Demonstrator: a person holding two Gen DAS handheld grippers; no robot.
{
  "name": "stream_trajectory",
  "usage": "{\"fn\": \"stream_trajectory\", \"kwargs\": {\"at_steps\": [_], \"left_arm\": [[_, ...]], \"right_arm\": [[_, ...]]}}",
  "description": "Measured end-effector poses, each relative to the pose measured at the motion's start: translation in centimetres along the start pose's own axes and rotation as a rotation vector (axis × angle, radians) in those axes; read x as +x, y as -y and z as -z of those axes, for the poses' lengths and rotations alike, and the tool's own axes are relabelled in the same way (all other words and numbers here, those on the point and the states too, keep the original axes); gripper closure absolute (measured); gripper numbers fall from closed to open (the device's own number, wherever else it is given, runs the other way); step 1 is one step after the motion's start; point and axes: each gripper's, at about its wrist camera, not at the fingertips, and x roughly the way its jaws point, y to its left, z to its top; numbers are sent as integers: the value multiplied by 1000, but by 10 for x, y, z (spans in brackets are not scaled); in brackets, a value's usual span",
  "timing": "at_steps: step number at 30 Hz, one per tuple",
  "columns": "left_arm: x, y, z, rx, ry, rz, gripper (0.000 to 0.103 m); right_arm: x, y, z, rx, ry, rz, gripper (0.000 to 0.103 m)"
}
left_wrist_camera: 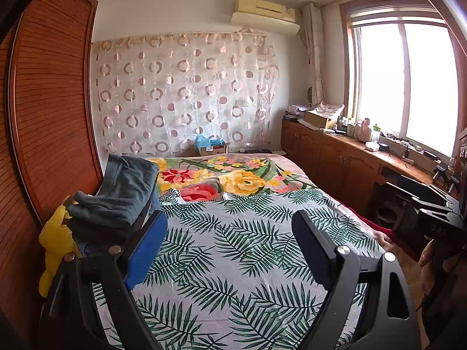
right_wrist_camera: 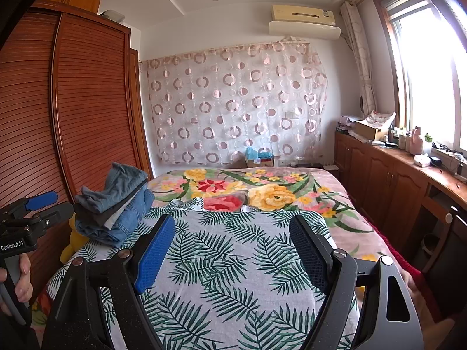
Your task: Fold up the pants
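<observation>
The pants (right_wrist_camera: pixel 116 204) are lying in one pile at the left edge of the bed (right_wrist_camera: pixel 292 204), close to the wardrobe (right_wrist_camera: pixel 73 102), and the pile is sitting partly on a yellow soft toy (left_wrist_camera: pixel 55 242). I am counting about three or four pieces in it: a grey-green one on top, a dark one under it, and blue jeans at the bottom; the exact number I cannot tell. None of them is lying spread out on the leaf-print sheet (left_wrist_camera: pixel 233 248).

The left gripper (left_wrist_camera: pixel 230 224) is hovering just right of the pile with its fingers (left_wrist_camera: pixel 149 250) released and nothing between them. The right gripper (right_wrist_camera: pixel 233 233) is pointing over the middle of the bed, also wide apart and holding nothing. A hand (right_wrist_camera: pixel 20 280) is gripping the left handle.

The risk from here, in my judgement, is that taking the top piece is dragging the lower ones too, because the layers are overlapping. The pile could also be tipping toward the wardrobe, since it is resting unevenly on the toy.
</observation>
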Motion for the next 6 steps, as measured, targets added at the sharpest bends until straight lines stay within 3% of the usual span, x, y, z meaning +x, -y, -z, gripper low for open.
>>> {"fn": "stream_trajectory", "kwargs": {"at_steps": [6], "left_arm": [[0, 0, 0, 0, -1, -1, 16]], "right_arm": [[-1, -1, 1, -3, 0, -2, 21]]}}
